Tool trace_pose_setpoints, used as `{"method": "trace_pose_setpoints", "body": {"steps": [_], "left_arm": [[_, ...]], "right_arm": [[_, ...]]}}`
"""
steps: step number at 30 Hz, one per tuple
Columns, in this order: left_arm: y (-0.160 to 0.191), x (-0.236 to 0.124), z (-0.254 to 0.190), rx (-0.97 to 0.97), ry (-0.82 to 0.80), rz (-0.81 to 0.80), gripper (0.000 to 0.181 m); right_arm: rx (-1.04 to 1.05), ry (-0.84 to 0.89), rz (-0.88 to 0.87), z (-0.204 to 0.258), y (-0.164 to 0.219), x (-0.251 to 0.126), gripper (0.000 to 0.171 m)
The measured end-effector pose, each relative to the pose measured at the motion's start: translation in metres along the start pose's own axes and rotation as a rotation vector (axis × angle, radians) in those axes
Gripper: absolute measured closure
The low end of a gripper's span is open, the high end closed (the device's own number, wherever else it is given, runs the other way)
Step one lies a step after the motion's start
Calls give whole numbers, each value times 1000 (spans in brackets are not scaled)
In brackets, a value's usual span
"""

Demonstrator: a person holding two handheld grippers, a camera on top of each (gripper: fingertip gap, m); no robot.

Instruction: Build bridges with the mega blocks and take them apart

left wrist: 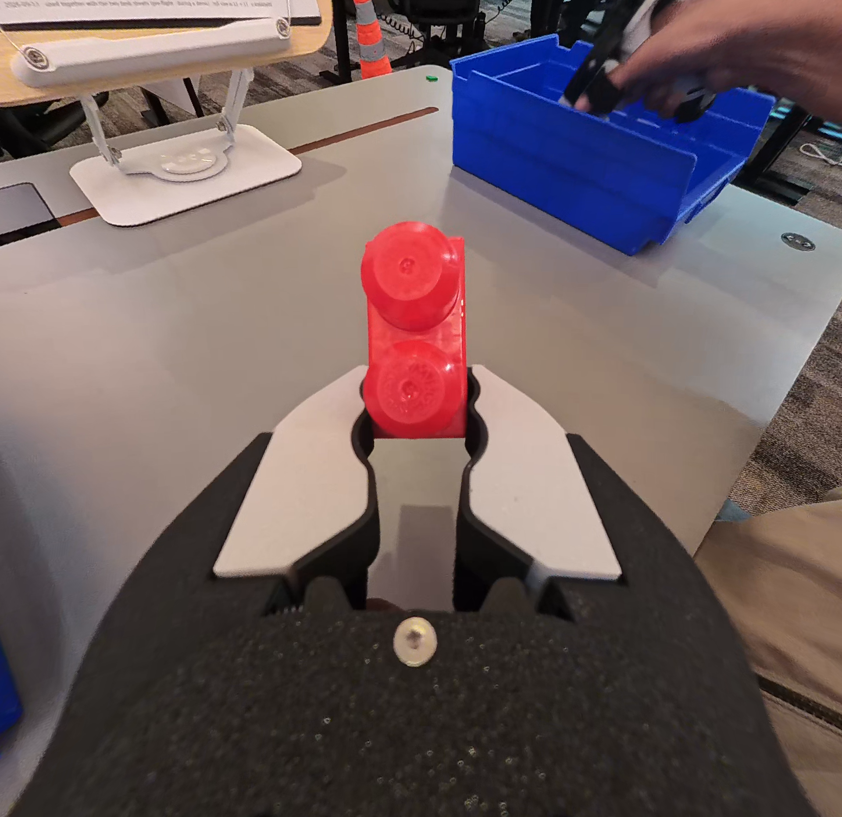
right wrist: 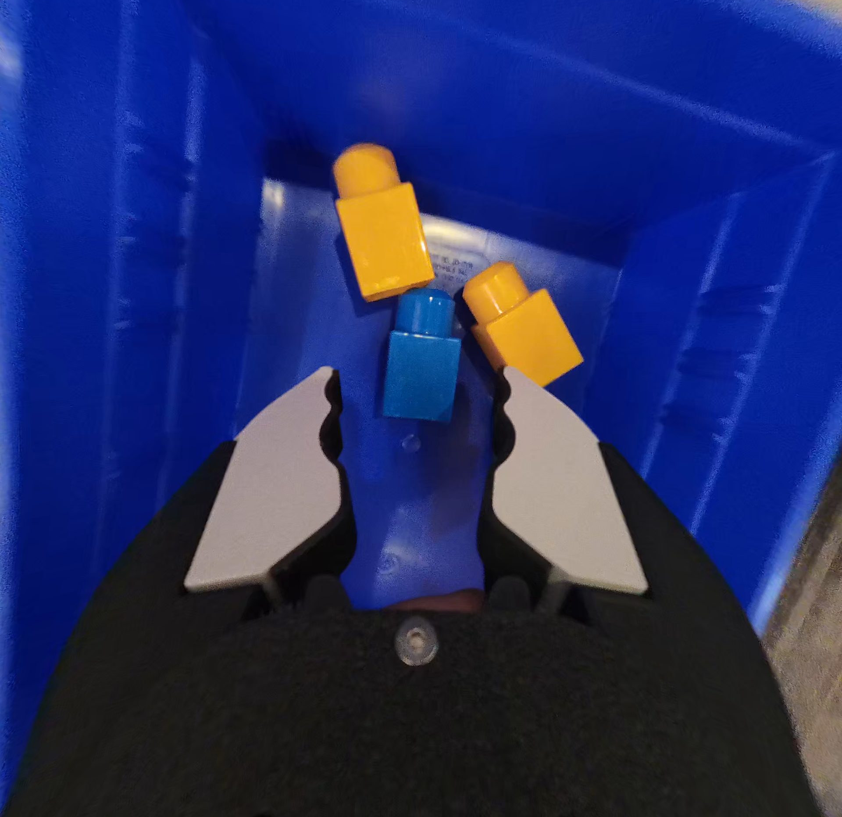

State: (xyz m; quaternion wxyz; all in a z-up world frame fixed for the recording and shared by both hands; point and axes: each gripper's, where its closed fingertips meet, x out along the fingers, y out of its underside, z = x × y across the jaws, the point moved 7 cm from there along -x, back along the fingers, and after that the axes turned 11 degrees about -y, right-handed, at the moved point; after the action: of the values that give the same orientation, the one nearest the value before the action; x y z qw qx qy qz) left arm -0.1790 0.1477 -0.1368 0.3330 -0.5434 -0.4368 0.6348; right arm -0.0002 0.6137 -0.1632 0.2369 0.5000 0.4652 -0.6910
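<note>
No bridge stands yet: our left gripper point(left wrist: 417, 401) clamps a red two-stud block point(left wrist: 414, 334) over the table point(left wrist: 182, 339), while our right gripper point(right wrist: 417, 385), jaws apart, reaches for a blue block point(right wrist: 421, 371) inside the blue bin point(right wrist: 683, 157).

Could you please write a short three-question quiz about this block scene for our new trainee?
1. True or false: the left gripper has its jaws shut on the red block.
2. Multiple choice: how many loose blocks lie on the floor of the blue bin in the right wrist view? A) one B) three C) five
3. Fill in: the block lying straight ahead of the right gripper, between its open jaws, is the ____ one.

Key
1. True; the two-stud red block is clamped at its near end, above the table.
2. B; two yellow blocks and a blue block.
3. Blue.
</note>
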Motion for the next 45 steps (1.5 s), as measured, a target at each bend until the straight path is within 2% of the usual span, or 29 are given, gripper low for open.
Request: {"method": "trace_pose_setpoints", "body": {"steps": [3, 8, 10, 13, 19, 22, 25, 28, 39, 42, 45], "left_arm": [[-1, 0, 5, 1, -14, -2, 145], [-7, -1, 16, -1, -53, -5, 145], [-10, -2, 20, 0, -70, -7, 145], [-12, -4, 24, 4, -90, -2, 145], [-10, -6, 25, 8, -109, 10, 145], [-9, -6, 26, 7, -115, 15, 145], [-7, -6, 25, 7, -106, 19, 145], [-7, -6, 23, 7, -98, 23, 145], [-10, -9, 16, 29, -49, 14, 145], [-12, -10, 12, 43, 34, 4, 145], [-20, -13, 6, 72, 176, -31, 145]], "right_arm": [[-108, 41, -244, 25, -5, -56, 107], [-416, 155, -788, 119, 23, -158, 103], [-487, 219, -937, 156, 47, -174, 102], [-491, 206, -1030, 201, 84, -163, 103], [-416, 132, -1119, 267, 151, -98, 106], [-397, 36, -1079, 297, 174, -69, 105], [-417, -48, -1033, 315, 186, -55, 105], [-459, -49, -1017, 318, 189, -57, 108], [-411, -184, -983, 313, 186, -53, 106], [-518, -268, -971, 316, 179, -55, 107], [-712, -445, -922, 321, 159, -62, 106]]}}
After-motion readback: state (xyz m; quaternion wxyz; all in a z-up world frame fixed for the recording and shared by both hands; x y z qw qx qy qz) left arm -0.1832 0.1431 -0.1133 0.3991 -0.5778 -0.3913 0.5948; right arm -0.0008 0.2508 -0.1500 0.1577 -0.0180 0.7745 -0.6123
